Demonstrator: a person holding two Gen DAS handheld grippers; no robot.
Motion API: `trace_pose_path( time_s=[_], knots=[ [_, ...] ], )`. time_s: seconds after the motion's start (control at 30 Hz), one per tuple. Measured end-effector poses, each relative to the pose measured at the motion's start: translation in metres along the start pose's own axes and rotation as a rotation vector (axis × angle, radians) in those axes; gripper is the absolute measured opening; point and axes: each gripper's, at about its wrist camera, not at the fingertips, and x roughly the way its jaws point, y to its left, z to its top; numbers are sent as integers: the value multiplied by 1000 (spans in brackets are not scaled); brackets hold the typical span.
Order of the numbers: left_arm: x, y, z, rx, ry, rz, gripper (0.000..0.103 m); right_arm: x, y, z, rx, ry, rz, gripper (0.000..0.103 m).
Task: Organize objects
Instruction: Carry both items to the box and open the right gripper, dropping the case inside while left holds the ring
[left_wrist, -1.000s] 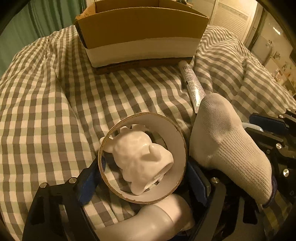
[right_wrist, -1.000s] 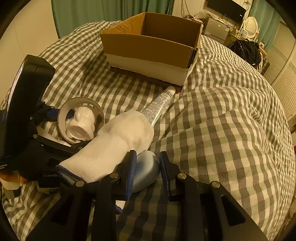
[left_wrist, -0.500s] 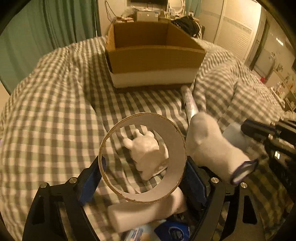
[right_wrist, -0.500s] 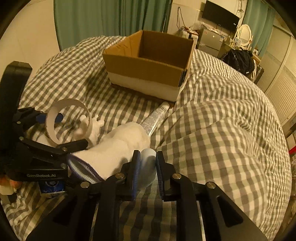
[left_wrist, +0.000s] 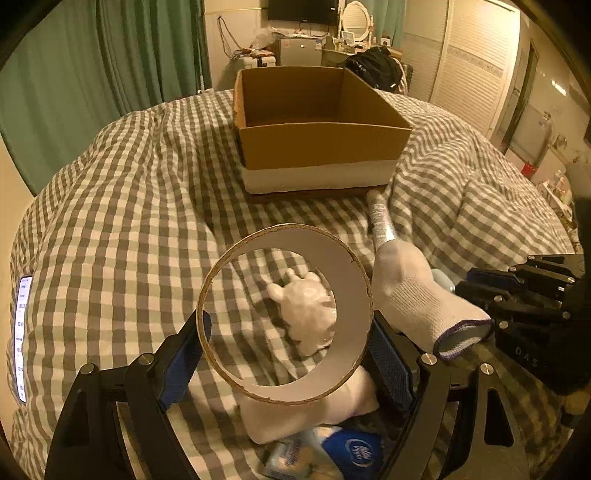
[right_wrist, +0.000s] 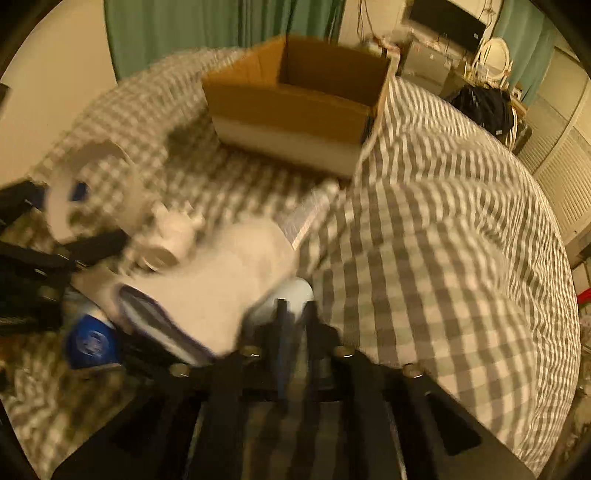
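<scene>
My left gripper is shut on a cardboard tape ring and holds it above the checked bedspread; the ring also shows blurred in the right wrist view. Through the ring I see a white figurine, also in the right wrist view. My right gripper is shut on a pale blue object, beside a white sock. An open cardboard box stands at the back. A tube lies before it.
A second white sock and a blue-and-white packet lie under my left gripper. A phone lies at the far left. Green curtains hang behind the bed.
Both grippers have risen and pulled back. The ring came up off the figurine. The right gripper closed tighter on the pale blue object; its view is now motion-blurred.
</scene>
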Motion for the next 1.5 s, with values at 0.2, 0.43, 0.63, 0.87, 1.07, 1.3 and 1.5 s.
trace_pose_path(
  time_s=[0.2,0.43,0.63,0.87,1.07,1.3,1.5],
  knots=[
    [8,10,-1,-36,6,-17,86,25,9,7,-57,98,59,60],
    [7,19,-2,-61,5,-22,86,51,24,19,-83,147,32,45],
    [-8,21,-2,-68,-17,-26,86,31,30,17,-111,73,-20,29],
    [-32,18,2,-67,-57,-30,86,-5,22,18,-76,-18,-22,25],
    [-50,12,20,-32,-99,-47,86,-49,15,29,-54,-128,-16,24],
    [-66,3,75,7,-186,-58,86,-98,0,75,-65,-266,-15,24],
    [-56,5,145,-4,-251,-49,86,-114,-17,143,-73,-364,-38,24]
  ],
)
